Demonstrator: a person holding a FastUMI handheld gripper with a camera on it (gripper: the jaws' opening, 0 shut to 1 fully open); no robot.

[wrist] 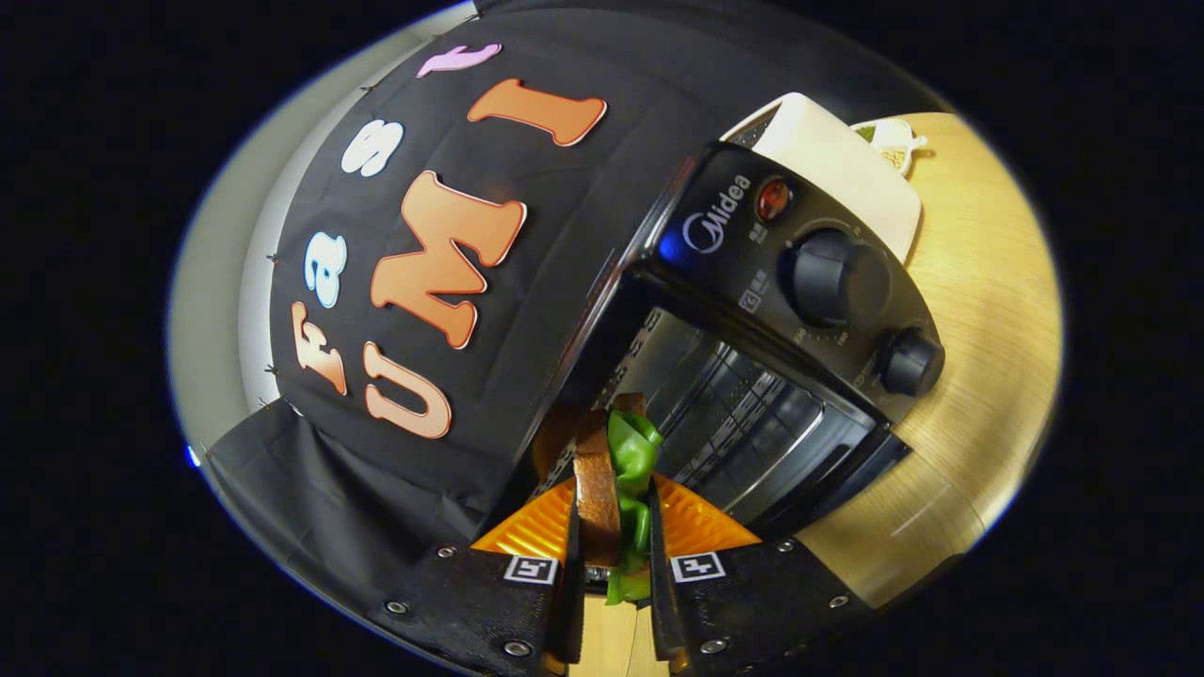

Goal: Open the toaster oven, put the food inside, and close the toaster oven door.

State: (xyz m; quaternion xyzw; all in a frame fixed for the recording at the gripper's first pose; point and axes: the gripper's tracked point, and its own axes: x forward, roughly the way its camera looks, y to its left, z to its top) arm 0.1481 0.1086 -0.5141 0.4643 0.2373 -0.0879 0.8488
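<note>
Gripper (613, 527) at bottom centre was clamped narrowly on a sandwich (616, 489) of brown crusty bread and glossy green lettuce, just beyond stood the open black toaster oven (752, 310), wire rack inside, round knobs (837, 277), pale wooden table (988, 310) at right.

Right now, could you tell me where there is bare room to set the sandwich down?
The gripper is shut on the sandwich just before the open toaster oven. Its wire rack looks bare. The wooden table is also free beside the oven's knobs. Behind the oven it is crowded: a white appliance and a small dish.
</note>
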